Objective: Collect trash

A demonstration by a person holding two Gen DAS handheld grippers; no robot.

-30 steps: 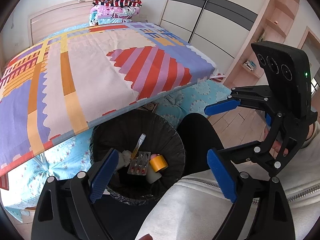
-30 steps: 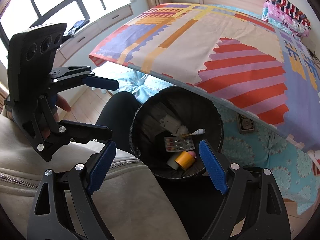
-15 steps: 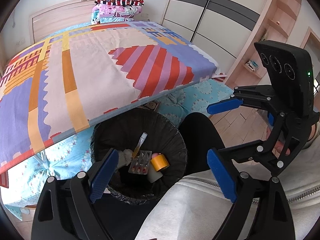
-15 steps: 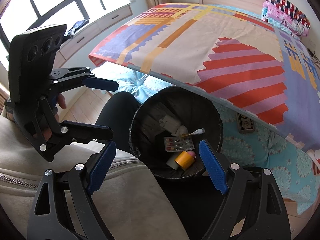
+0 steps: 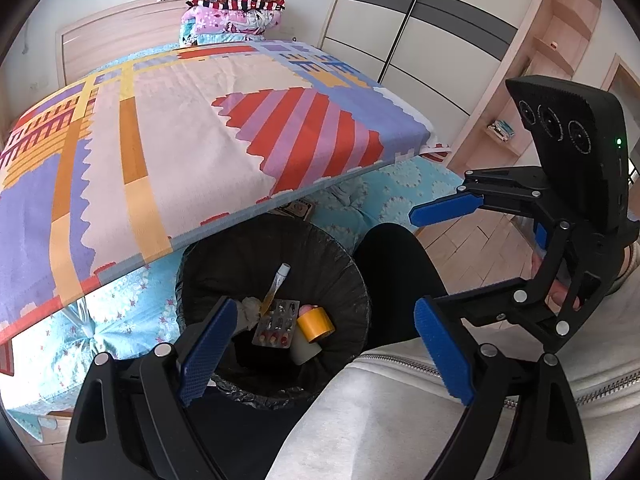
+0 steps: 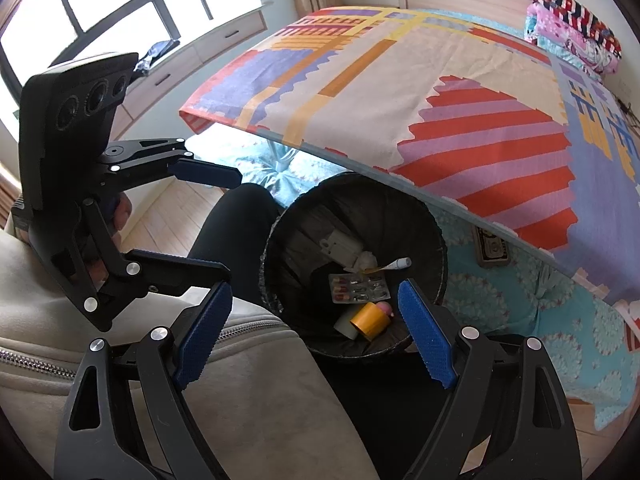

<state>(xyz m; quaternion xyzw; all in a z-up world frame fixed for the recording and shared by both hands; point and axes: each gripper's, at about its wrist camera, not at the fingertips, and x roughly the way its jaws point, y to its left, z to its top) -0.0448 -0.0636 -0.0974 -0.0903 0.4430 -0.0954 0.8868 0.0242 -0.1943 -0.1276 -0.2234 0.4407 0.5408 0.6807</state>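
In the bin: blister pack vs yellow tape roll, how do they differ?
The blister pack is a flat silvery sheet with red-and-yellow capsules in some pockets; the yellow tape roll is a thick orange-yellow ring. The blister pack lies flat, nearer the middle of the trash bin; the yellow tape roll lies tipped on its side nearer the bin's wall, partly over a whitish item. Both lie loose in the bin, clear of either gripper.

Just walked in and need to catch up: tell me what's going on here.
A person seated by the bed holds two tongs over a black-lined trash bin. Both the left tongs and the right tongs are open and empty. In the bin lie a pill blister pack, a yellow tape roll and a small tube.
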